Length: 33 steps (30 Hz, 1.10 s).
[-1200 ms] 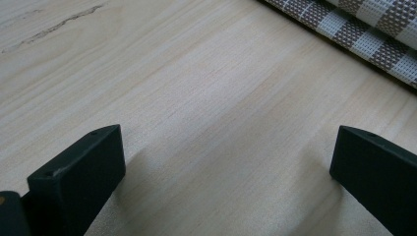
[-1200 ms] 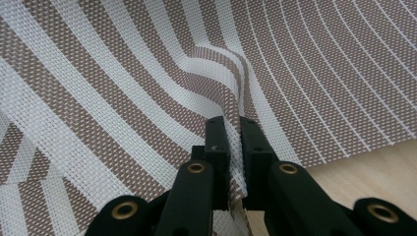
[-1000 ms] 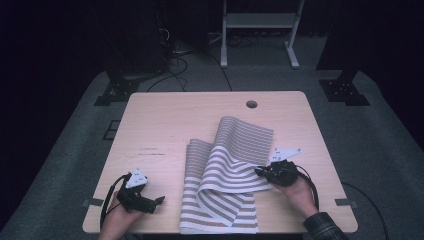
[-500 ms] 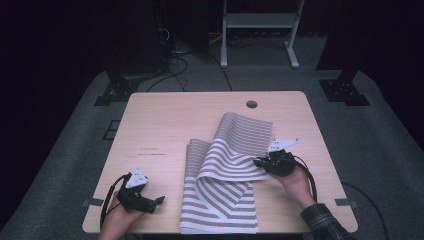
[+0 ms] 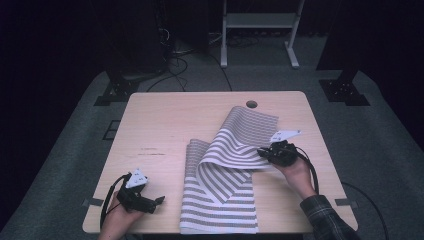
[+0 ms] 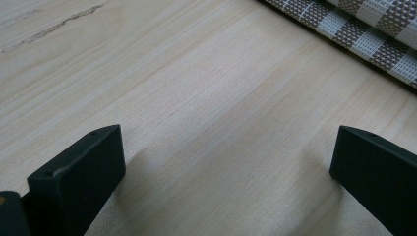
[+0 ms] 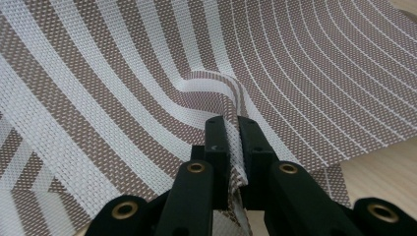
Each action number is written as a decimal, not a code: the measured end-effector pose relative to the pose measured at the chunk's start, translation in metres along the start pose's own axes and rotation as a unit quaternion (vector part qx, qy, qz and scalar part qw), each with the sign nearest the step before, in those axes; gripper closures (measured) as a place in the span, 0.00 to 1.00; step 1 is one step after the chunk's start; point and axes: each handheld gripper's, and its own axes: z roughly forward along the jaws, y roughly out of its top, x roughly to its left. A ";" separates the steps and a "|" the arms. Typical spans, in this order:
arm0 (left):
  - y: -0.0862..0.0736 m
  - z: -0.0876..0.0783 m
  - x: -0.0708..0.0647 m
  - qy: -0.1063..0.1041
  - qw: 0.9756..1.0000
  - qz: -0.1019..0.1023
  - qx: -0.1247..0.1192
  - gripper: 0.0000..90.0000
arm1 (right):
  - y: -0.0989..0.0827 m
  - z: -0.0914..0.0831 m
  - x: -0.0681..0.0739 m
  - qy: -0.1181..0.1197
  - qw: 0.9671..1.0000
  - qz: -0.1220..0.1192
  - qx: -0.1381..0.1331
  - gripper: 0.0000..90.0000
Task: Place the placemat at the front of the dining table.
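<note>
Dark flooring is surrounding a pale wooden table [image 5: 150, 125], and the striped woven mat [image 5: 220, 200] lying on it is serving as the landmark. Nearest the person, at the mat's left, the left gripper [image 5: 159, 201] is resting with its jaws standing wide apart and nothing between them. At the mat's right edge, the right gripper [image 5: 261, 152] is clenching a pinch of the weave and has been carrying it, over the last second, away from the person and slightly upward, so the raised fold is now standing farther up the mat than it did. By my judgement the mat is being folded or turned over, and the near part is still lying flat at the table's front edge. Beyond the mat, a round hole [image 5: 251, 104] is sitting in the tabletop. The right gripper [image 7: 234, 129] view is showing the bite itself, with weave [image 7: 123, 88] puckering between the black jaws, while the left gripper view is showing bare wood [image 6: 206, 113] with the mat's edge [image 6: 364, 34] just beside it
</note>
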 end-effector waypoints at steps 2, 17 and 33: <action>0.000 0.000 0.000 0.000 1.000 0.000 0.000 0.00 | 0.000 0.000 -0.005 -0.007 1.000 0.004 -0.005 0.93; 0.000 0.000 0.001 0.003 1.000 -0.002 0.000 0.00 | 0.004 0.012 -0.033 -0.019 1.000 0.018 -0.002 0.93; 0.000 0.000 0.001 0.004 1.000 -0.003 0.001 0.00 | 0.006 0.003 -0.037 -0.017 0.999 0.044 -0.027 0.71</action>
